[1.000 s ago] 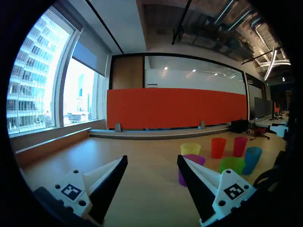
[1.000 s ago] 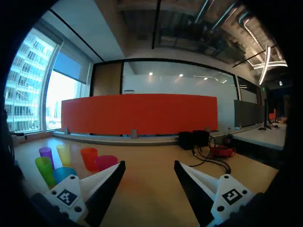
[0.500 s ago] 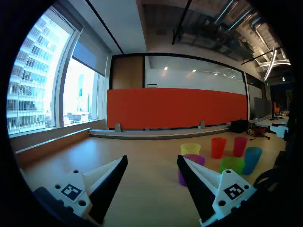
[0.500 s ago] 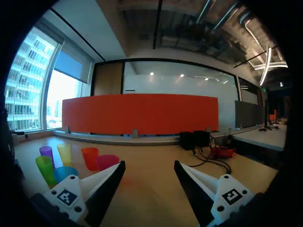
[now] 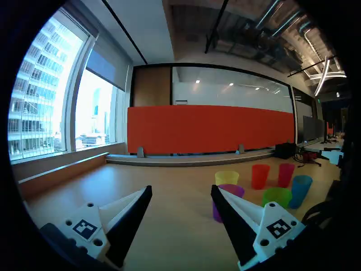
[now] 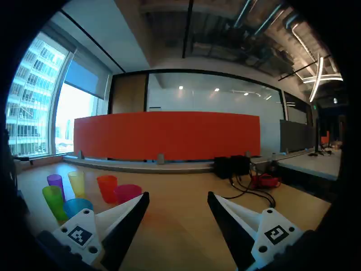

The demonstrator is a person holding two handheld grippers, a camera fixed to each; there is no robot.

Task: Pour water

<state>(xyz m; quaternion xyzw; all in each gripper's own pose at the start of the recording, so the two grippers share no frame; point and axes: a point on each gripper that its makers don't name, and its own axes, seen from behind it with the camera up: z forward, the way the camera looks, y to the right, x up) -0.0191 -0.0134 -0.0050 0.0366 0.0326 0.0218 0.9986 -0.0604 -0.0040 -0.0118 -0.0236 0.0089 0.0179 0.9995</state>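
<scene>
left hand-held gripper spread, empty | right hand-held gripper spread, empty | advice: straddle purple cup squarely, pinch mid-wall

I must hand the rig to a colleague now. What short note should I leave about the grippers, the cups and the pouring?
Left gripper: open, empty, over the wooden table.
Right gripper: open, empty.
Six cups stand upright together: purple cup, yellow cup, orange cup, pink cup, blue cup, green cup.
Done: nothing grasped yet.
Left: grasp a cup and pour; I cannot tell which holds water.
</scene>
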